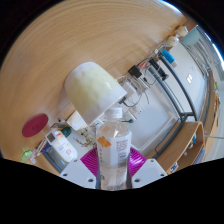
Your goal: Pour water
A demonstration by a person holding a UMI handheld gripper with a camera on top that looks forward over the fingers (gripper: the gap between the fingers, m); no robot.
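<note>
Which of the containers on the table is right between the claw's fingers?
The clear plastic water bottle with the white cap: it stands upright between the claw's pink-padded fingers. The pale yellow cup sits beyond it, farther out on the wooden table.

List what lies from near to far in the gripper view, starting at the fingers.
Gripper with pink pads, holding the clear water bottle between its fingers → pale yellow cup just beyond the bottle → bare wooden tabletop farthest away.
</note>
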